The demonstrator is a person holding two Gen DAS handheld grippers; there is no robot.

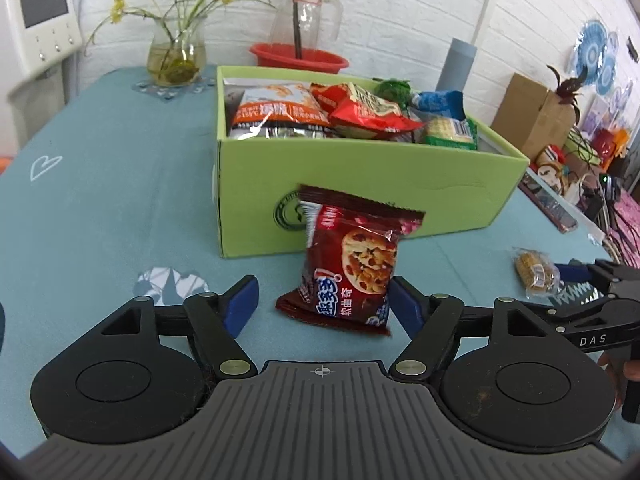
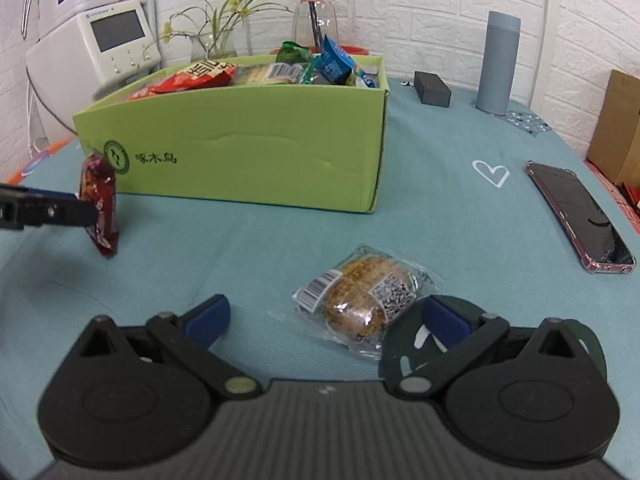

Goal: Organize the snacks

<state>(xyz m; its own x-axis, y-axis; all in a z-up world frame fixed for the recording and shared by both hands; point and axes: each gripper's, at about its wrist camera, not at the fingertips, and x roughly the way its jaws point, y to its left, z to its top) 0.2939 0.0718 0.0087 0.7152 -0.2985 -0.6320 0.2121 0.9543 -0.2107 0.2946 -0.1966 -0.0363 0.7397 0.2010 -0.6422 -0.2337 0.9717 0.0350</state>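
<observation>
Two loose snack packets lie on the teal cloth-covered desk, each between a gripper's spread jaws, in front of the green cardboard box.

The left gripper stands open around a glossy dark-red cookie packet, which tips upright, its long axis pointing toward the box, with no pad pressing it. The right gripper gapes wide; the crinkly clear-wrapped round brown cake lies flat nearer its right pad, near the desk's front edge.
</observation>
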